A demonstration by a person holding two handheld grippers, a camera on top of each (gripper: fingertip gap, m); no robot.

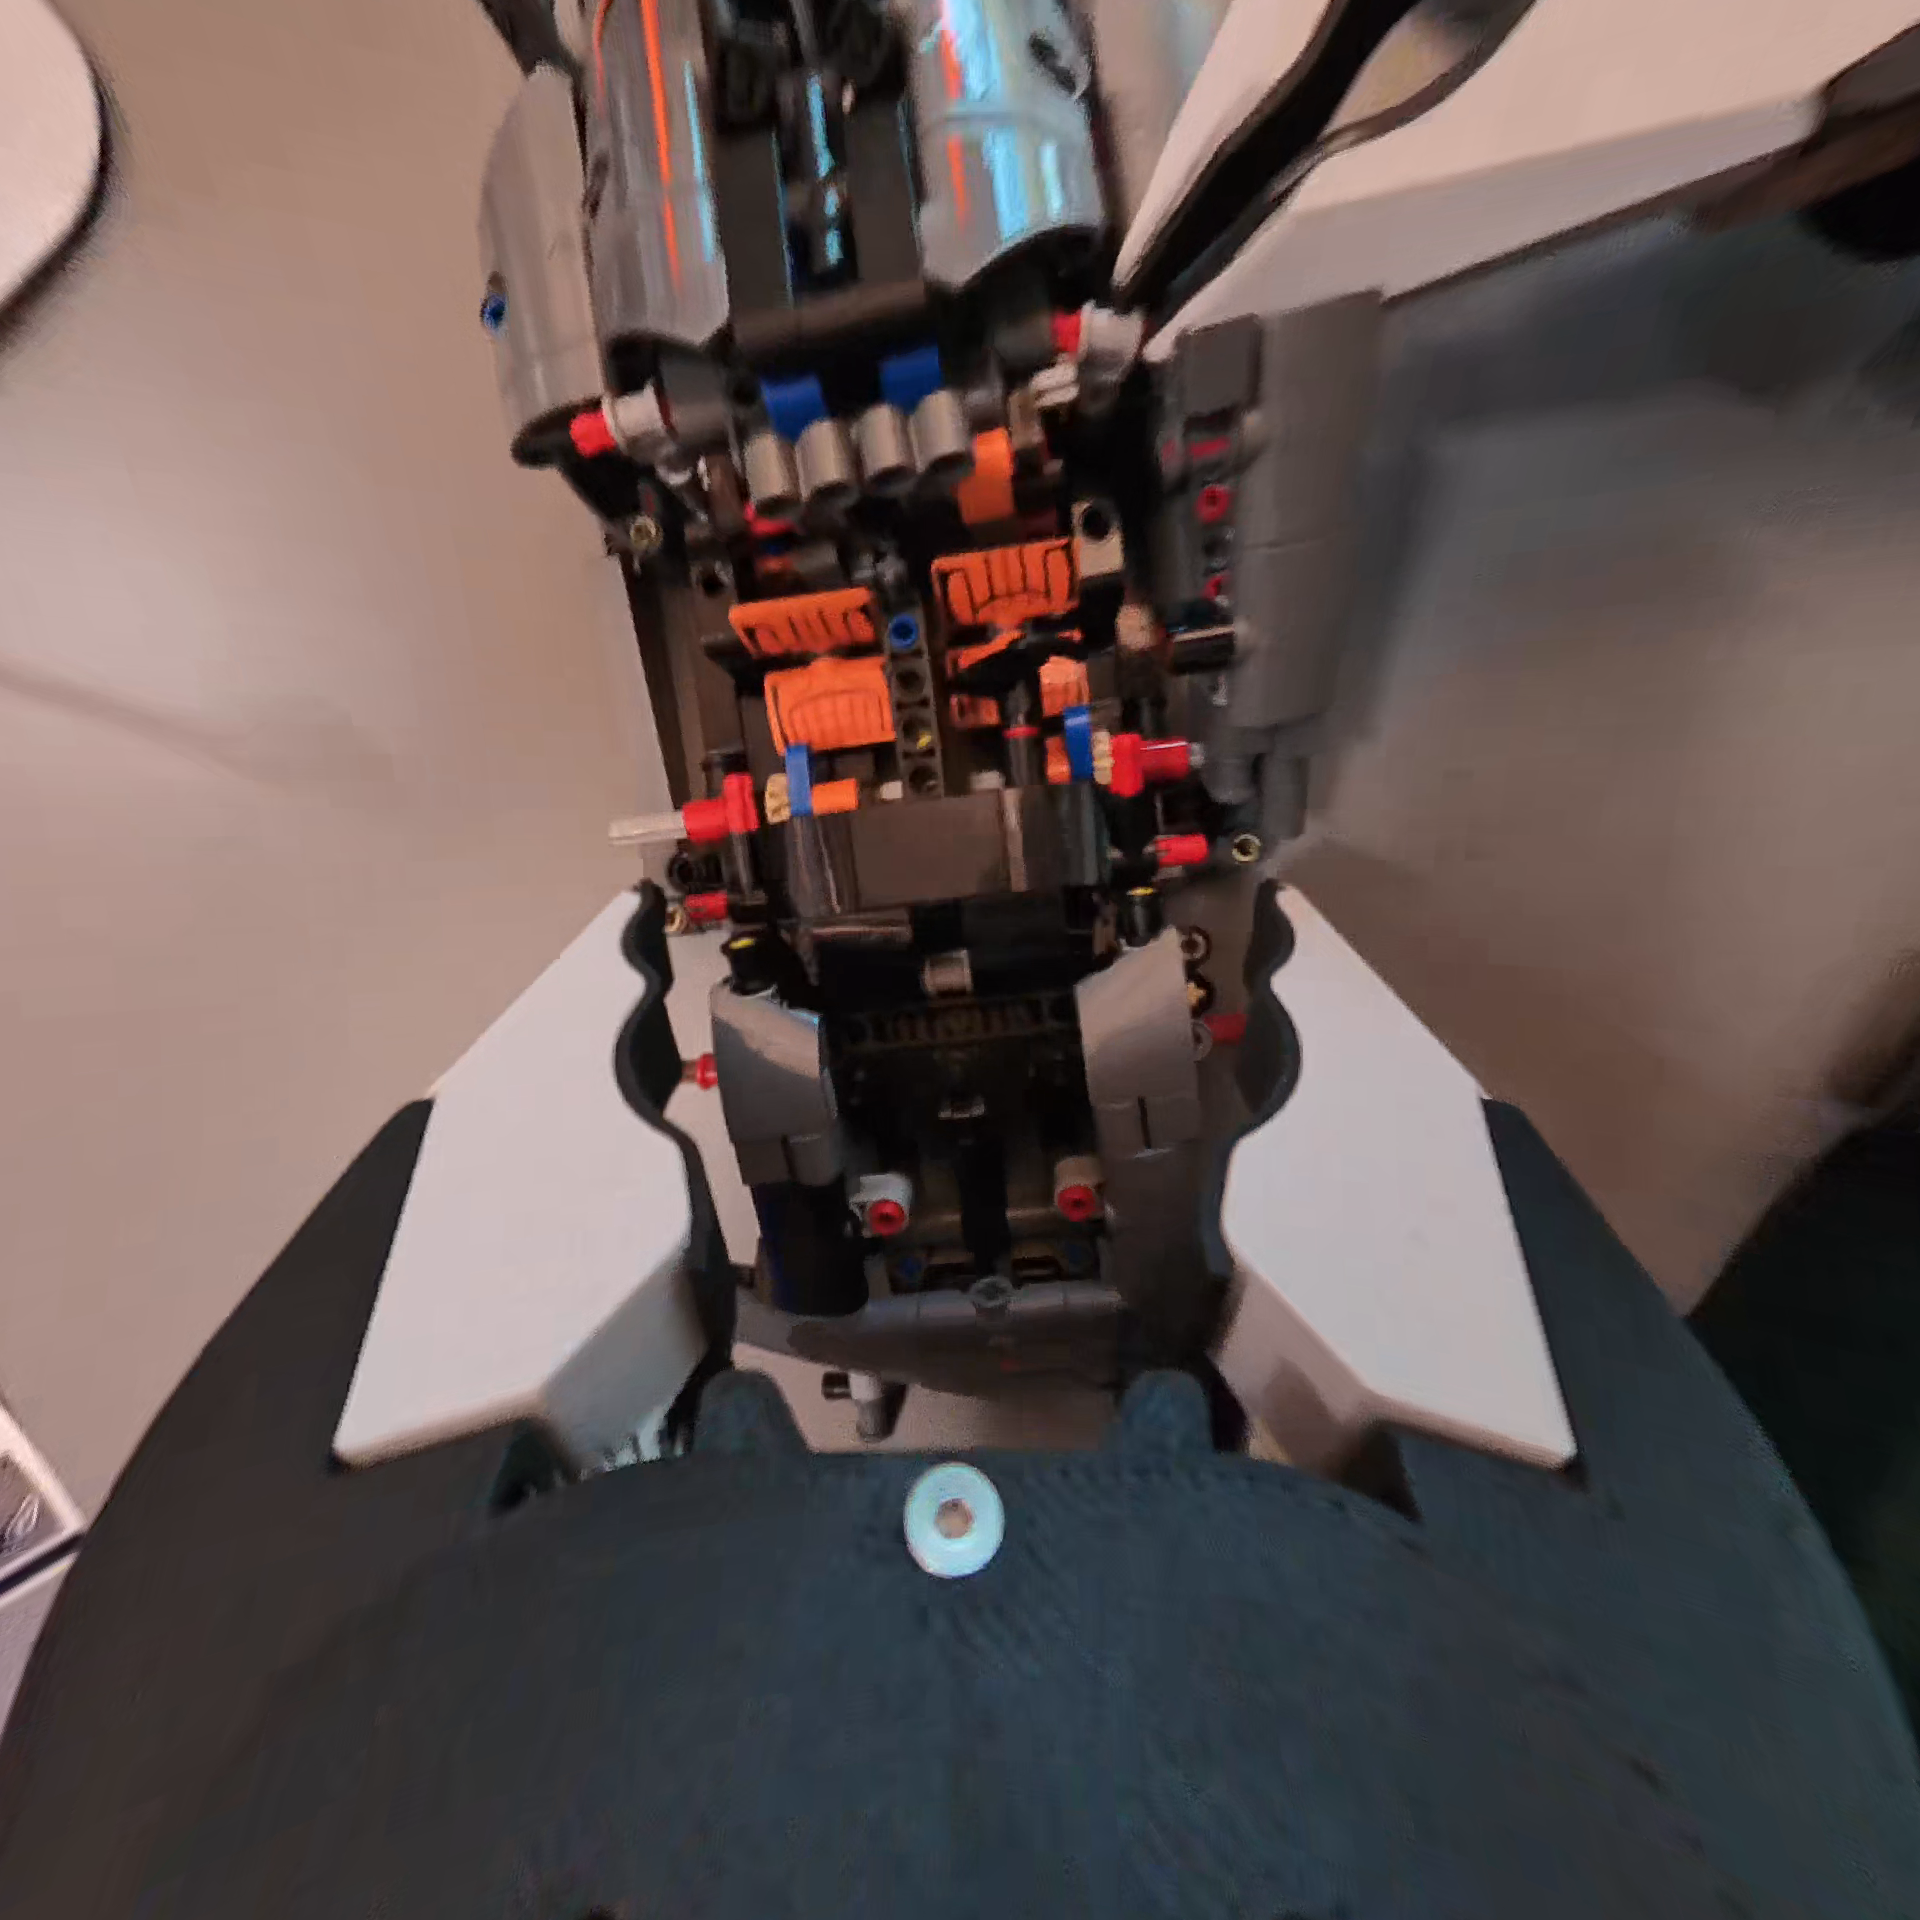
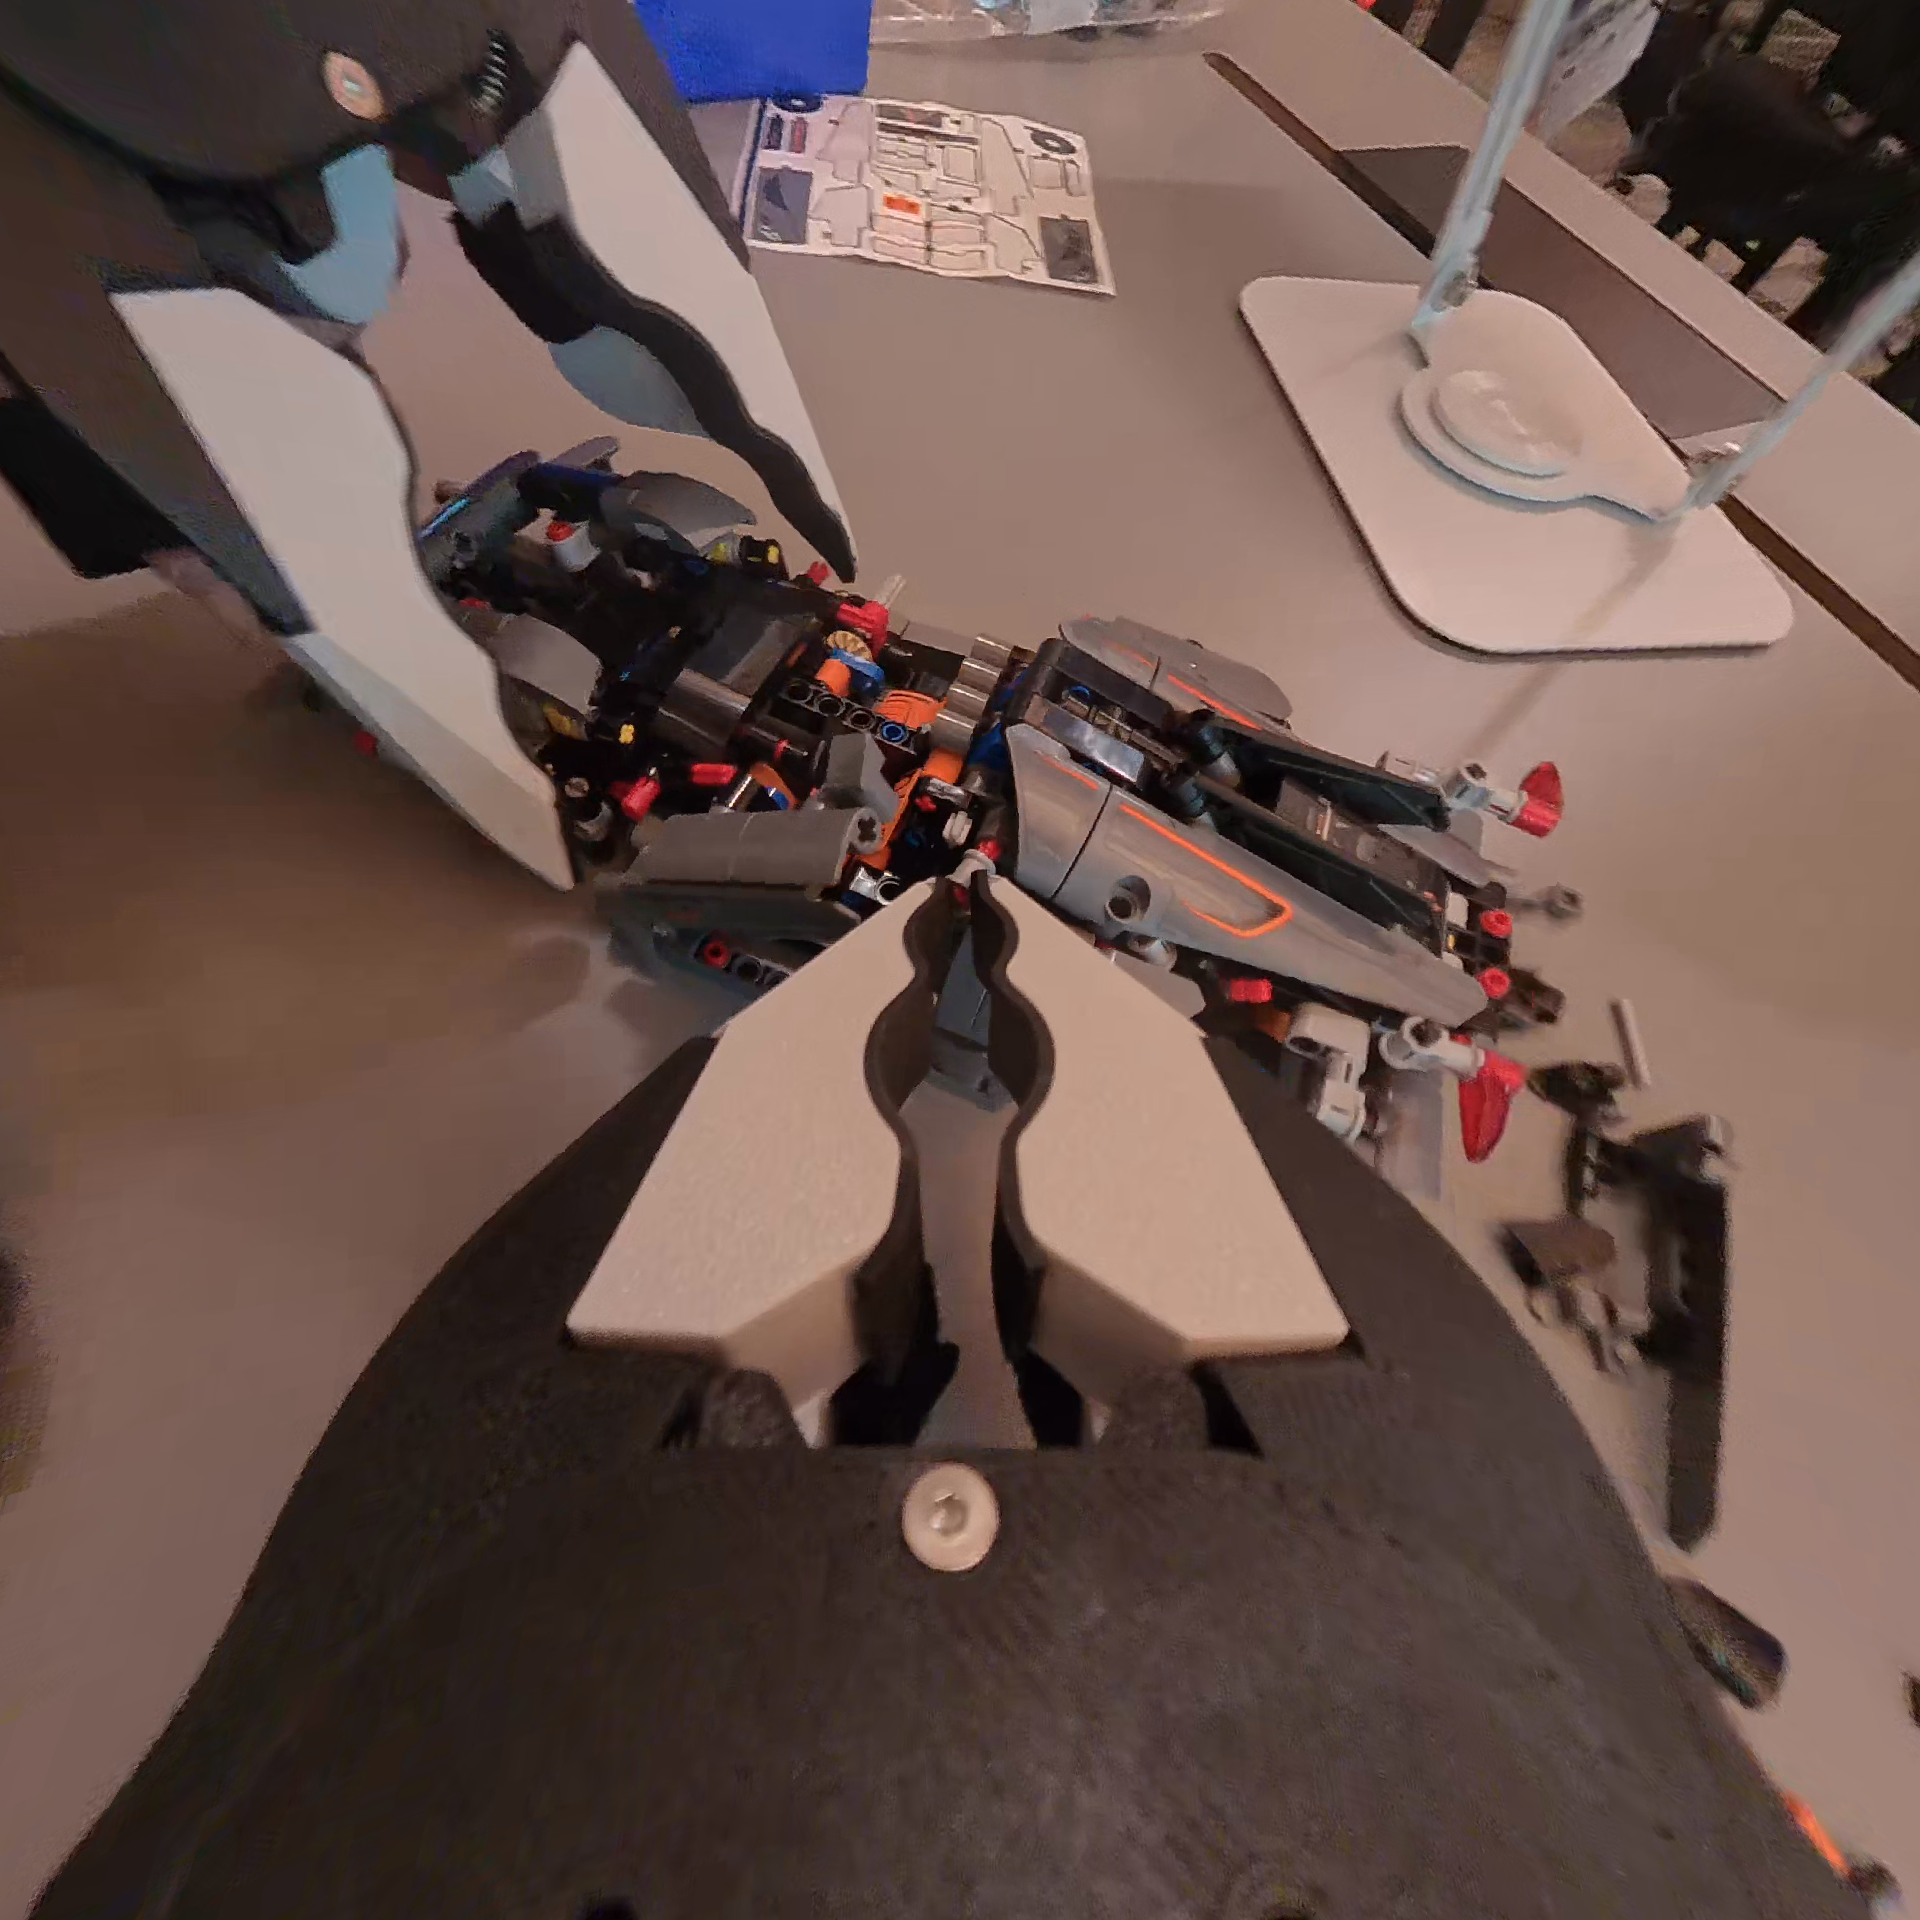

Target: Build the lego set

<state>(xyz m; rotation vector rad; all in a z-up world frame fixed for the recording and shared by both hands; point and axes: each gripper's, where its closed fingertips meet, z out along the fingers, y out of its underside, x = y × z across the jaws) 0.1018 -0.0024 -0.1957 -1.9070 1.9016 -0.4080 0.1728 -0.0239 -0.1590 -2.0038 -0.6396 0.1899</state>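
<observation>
A partly built Lego car (image 2: pixel 1039 769), dark grey with orange lines, red pins and orange seats, lies on the grey table (image 2: pixel 1091 447). My left gripper (image 1: pixel 956 904) is shut on the car's front end (image 1: pixel 935 1091), one finger on each side; it also shows in the right wrist view (image 2: pixel 707 717). My right gripper (image 2: pixel 961 899) is shut, its tips pinching a small light grey connector with a red pin (image 2: pixel 977 862) on the car's side. The right gripper also shows in the left wrist view (image 1: pixel 1122 301), at the same connector (image 1: pixel 1096 343).
A sticker sheet (image 2: pixel 925 187) and a blue box (image 2: pixel 758 42) lie at the far side of the table. A white stand base (image 2: pixel 1507 468) sits at the far right. Loose black and grey pieces (image 2: pixel 1642 1226) lie right of the car's rear. The tips of one gripper are about 9 centimeters away from the tips of the other.
</observation>
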